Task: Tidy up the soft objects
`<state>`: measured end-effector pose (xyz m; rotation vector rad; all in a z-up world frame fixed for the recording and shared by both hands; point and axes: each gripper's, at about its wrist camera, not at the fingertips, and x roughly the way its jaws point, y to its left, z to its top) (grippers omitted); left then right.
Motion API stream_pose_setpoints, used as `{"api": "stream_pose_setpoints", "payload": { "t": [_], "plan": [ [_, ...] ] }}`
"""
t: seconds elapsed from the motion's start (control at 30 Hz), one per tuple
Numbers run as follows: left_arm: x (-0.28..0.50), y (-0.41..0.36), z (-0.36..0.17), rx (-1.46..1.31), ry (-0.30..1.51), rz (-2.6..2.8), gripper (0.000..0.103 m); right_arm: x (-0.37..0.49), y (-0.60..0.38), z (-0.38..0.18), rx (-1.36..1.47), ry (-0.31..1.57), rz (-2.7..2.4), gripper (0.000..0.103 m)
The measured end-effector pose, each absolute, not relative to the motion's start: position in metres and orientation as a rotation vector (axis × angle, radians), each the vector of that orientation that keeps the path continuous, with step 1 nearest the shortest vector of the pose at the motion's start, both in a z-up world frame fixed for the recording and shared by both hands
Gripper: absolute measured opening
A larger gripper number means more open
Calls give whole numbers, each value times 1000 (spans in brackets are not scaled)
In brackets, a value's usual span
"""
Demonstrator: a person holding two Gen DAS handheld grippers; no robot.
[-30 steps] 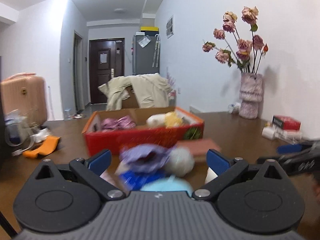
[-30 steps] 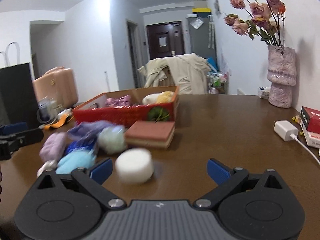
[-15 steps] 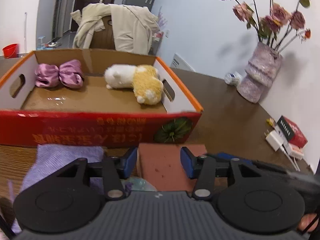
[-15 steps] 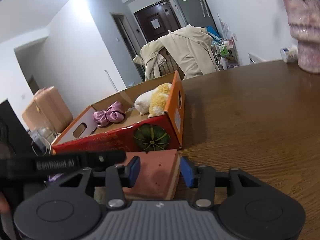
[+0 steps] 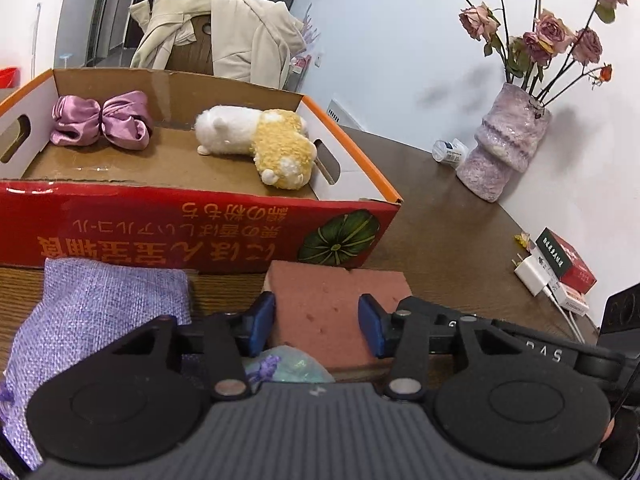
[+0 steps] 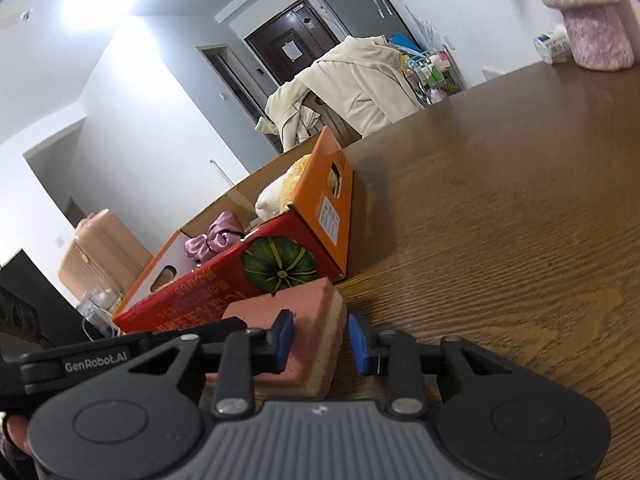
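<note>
A pink sponge block with a cream underside lies on the table against the red cardboard box. My left gripper has its jaws narrowed around the sponge's left part. My right gripper straddles the sponge's right corner, jaws narrowed, the right pad slightly off it. The box holds a purple satin bow and a white-and-yellow plush. A lilac fabric pouch lies left of the sponge, with a pale green soft thing under the left gripper.
A pink vase of dried roses stands at the back right by the wall. A white charger and red packet lie at the right. A chair with a beige coat stands behind the box. A pink suitcase is far left.
Both grippers have come forward and down from either side of the sponge and narrowed their jaws around it. One second ago both were wide open and farther back.
</note>
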<state>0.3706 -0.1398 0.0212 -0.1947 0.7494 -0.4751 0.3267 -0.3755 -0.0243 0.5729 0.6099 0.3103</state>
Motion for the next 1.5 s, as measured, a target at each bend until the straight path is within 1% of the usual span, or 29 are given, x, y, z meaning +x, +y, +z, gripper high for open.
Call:
{"api": "stream_pose_setpoints", "payload": {
  "t": [0.07, 0.1, 0.17, 0.3, 0.37, 0.47, 0.6, 0.8, 0.97, 1.1, 1.2, 1.23, 1.3, 1.5],
  "plan": [
    [370, -141, 22, -187, 743, -475, 46, 327, -379, -27, 592, 615, 316, 30],
    [371, -140, 22, -192, 745, -477, 44, 326, -379, -27, 595, 615, 319, 30],
    [370, -139, 24, -205, 740, -498, 41, 324, -381, -26, 596, 615, 336, 25],
    [350, -141, 50, -188, 635, -499, 41, 315, -377, -9, 557, 562, 328, 22],
    [329, -138, 75, -186, 556, -517, 40, 300, -375, 16, 545, 498, 322, 22],
    [296, -127, 106, -186, 492, -546, 39, 267, -368, 58, 505, 402, 325, 22],
    [247, -111, 132, -180, 409, -527, 39, 230, -350, 90, 449, 356, 370, 22],
    [193, -82, 132, -238, 373, -470, 39, 196, -317, 103, 402, 341, 411, 22],
    [181, -59, 125, -275, 394, -451, 38, 184, -299, 101, 390, 375, 425, 22],
    [183, -48, 123, -297, 398, -450, 38, 182, -289, 99, 389, 393, 421, 22],
    [195, -45, 125, -307, 395, -455, 35, 188, -286, 103, 375, 386, 412, 22],
    [205, -45, 127, -313, 399, -458, 35, 191, -285, 105, 367, 384, 408, 22],
    [229, -48, 132, -312, 404, -462, 31, 206, -285, 111, 349, 375, 399, 22],
    [326, -62, 146, -346, 461, -472, 30, 298, -298, 137, 303, 382, 377, 22]
  ]
}}
